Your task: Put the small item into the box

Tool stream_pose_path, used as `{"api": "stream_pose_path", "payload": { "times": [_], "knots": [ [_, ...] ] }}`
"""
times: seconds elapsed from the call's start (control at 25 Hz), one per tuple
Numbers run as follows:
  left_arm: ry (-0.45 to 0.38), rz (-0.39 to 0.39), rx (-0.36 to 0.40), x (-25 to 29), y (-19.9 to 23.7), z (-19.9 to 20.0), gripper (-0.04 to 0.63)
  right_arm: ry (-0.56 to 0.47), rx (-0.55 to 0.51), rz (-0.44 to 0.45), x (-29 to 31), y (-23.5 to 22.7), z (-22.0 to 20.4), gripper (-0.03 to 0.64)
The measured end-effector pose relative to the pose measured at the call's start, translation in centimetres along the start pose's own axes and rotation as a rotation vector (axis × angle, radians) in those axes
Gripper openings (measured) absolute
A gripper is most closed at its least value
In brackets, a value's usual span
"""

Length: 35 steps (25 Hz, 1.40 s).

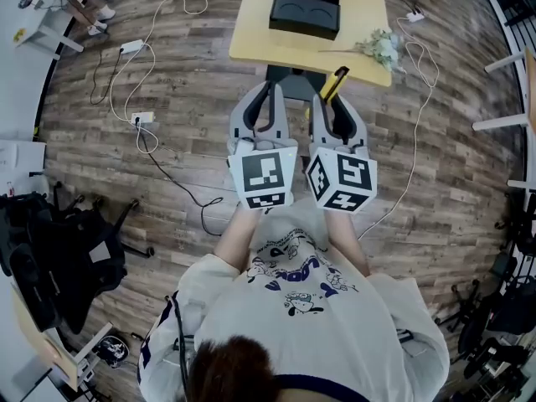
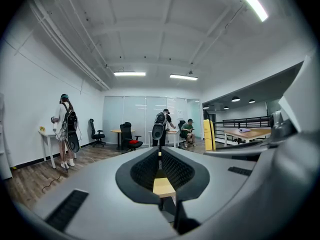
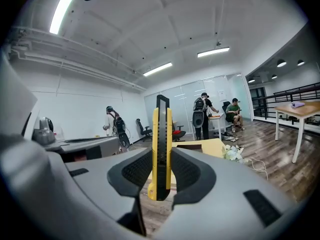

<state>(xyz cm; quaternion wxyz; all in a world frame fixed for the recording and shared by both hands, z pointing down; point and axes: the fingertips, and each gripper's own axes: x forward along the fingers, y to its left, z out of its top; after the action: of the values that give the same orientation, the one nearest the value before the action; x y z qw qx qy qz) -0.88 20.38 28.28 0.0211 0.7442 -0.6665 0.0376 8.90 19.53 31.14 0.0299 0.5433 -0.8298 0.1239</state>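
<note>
A yellow and black utility knife (image 3: 161, 139) stands upright between the jaws of my right gripper (image 3: 161, 171), which is shut on it. From the head view the knife (image 1: 335, 82) sticks out of the right gripper (image 1: 332, 105) just short of the table's near edge. The open black box (image 1: 305, 8) sits at the far middle of the small wooden table (image 1: 362, 15). My left gripper (image 1: 265, 99) hangs beside the right one, before the table. Its jaws (image 2: 160, 156) are shut with nothing between them.
A bunch of white flowers (image 1: 381, 47) lies on the table's right corner. Cables and a power strip (image 1: 141, 118) cross the wooden floor at left. Bags and an office chair (image 1: 59, 249) stand at lower left. Several people (image 2: 64, 129) stand or sit far off.
</note>
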Motion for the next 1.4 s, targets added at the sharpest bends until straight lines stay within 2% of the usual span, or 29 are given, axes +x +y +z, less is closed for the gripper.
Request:
{"api": "stream_pose_path", "payload": {
  "times": [0.48,1.04,1.4],
  "knots": [
    [0.018,-0.045,-0.012,10.0,1.3,-0.4,0.029,0.021,0.005,-0.035,9.1,-3.4,1.2,0.121],
    [0.026,-0.116,-0.012,24.0,5.7,1.1,0.029,0.027,-0.004,-0.078,22.9,-5.5,4.9,0.121],
    [0.076,-0.141,-0.031,28.5,6.4,-0.4,0.028,0.081,0.002,-0.107,27.2,-7.0,4.2,0.121]
  ]
}}
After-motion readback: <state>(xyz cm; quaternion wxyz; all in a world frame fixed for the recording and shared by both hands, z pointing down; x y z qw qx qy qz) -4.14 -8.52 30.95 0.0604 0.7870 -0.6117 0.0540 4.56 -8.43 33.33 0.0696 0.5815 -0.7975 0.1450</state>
